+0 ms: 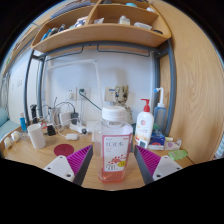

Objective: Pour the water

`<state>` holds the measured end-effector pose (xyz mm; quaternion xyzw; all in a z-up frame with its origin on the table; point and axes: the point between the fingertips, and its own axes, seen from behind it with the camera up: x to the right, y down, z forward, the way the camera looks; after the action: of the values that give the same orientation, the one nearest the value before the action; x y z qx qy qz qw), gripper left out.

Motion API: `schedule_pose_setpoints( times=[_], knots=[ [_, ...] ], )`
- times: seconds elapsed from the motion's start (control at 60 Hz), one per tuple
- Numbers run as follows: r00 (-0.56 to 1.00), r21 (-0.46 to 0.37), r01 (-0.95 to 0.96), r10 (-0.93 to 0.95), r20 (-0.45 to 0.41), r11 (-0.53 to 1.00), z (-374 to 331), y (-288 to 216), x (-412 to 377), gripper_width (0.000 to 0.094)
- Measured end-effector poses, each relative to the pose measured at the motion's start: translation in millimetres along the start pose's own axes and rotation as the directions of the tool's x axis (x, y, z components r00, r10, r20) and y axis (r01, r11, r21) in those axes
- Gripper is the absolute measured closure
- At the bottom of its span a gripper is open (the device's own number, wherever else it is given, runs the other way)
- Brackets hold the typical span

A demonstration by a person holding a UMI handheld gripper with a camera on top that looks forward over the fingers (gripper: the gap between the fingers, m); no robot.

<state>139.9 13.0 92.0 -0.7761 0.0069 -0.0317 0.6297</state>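
Note:
A clear plastic bottle (115, 143) with a white cap, a white label with red print and pink liquid stands upright on the wooden desk (40, 160). It stands between the fingers of my gripper (114, 165). The left pad (80, 160) and the right pad (152, 160) flank the bottle with a narrow gap at each side, so the gripper is open. A white cup (37, 135) stands on the desk to the left, beyond the fingers.
A white pump bottle with a red top (145, 125) stands just right of the bottle. A red round coaster (64, 150) lies to the left. Small items crowd the back of the desk by the wall. A wooden shelf (100, 36) hangs overhead.

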Motion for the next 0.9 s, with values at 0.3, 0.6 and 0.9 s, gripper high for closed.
schedule_pose_setpoints(
  times=[0.3, 0.6, 0.9],
  knots=[
    [1.000, 0.032, -0.004, 0.004, 0.022, 0.999, 25.5, -3.4, -8.7, 0.0316],
    [0.999, 0.056, 0.019, -0.016, -0.048, 0.998, 21.7, -5.2, -2.9, 0.0494],
    [0.909, 0.071, 0.416, -0.412, -0.059, 0.907, 27.9, -55.2, -40.8, 0.0493]
  ],
)
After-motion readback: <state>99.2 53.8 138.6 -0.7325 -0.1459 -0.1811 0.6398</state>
